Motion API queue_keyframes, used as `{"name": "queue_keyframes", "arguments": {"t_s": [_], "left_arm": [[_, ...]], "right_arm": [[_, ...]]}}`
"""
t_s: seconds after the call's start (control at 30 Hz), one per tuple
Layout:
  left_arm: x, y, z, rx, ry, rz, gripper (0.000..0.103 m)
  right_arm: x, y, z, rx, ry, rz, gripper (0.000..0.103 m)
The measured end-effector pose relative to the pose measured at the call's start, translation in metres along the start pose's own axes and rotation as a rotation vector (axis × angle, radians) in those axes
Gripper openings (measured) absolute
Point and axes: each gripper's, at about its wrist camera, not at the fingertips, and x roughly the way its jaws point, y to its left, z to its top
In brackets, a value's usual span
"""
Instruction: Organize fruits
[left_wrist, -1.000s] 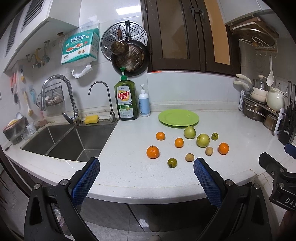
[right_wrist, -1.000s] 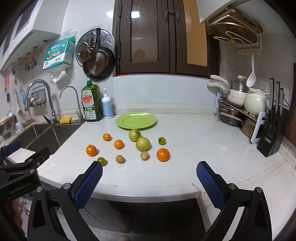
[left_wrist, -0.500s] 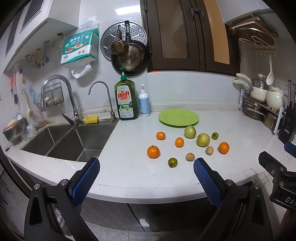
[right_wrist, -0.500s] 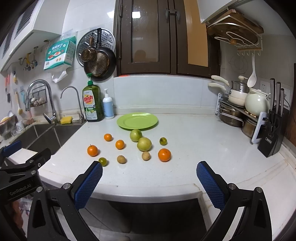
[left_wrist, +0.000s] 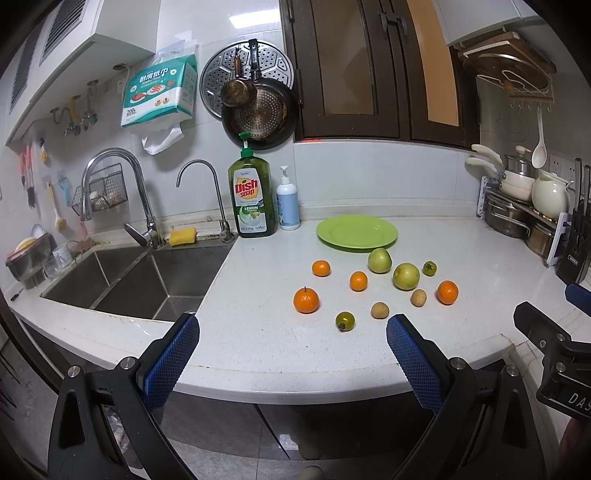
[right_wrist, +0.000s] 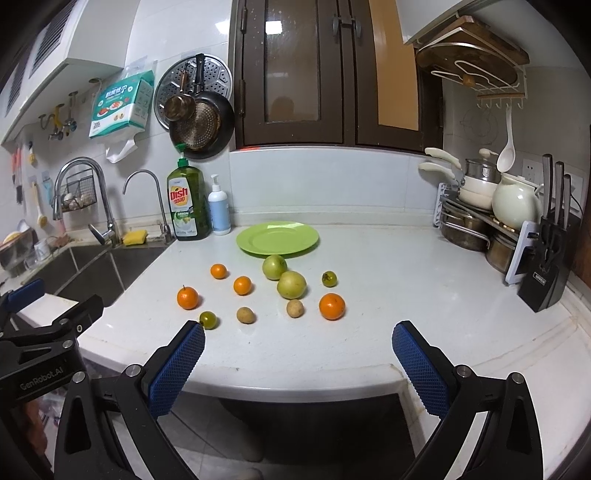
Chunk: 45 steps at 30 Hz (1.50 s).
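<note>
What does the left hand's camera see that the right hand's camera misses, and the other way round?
Only the left wrist view shows the right gripper's body, at its right edge. Only the right wrist view shows the left gripper's body, at its left edge, and more of the knife block. Both show the green plate, still bare, ten loose fruits on the white counter, the sink and the dish soap bottle. Both grippers are open and hold nothing.
</note>
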Motion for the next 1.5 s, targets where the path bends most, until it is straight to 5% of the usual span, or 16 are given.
{"name": "queue_keyframes", "arguments": {"t_s": [0.73, 0.97, 1.5], "left_arm": [[0.024, -0.002, -0.003, 0.04, 0.025, -0.018, 0.103], [0.048, -0.004, 0.002, 0.091, 0.029, -0.077, 0.089], [0.16, -0.014, 0.012, 0.273, 0.176, -0.32, 0.058]], "right_arm": [[0.022, 0.008, -0.002, -0.014, 0.039, 0.014, 0.102], [0.049, 0.016, 0.002, -0.03, 0.073, 0.081, 0.098], [0.168, 0.046, 0.015, -0.099, 0.251, 0.187, 0.066]]}}
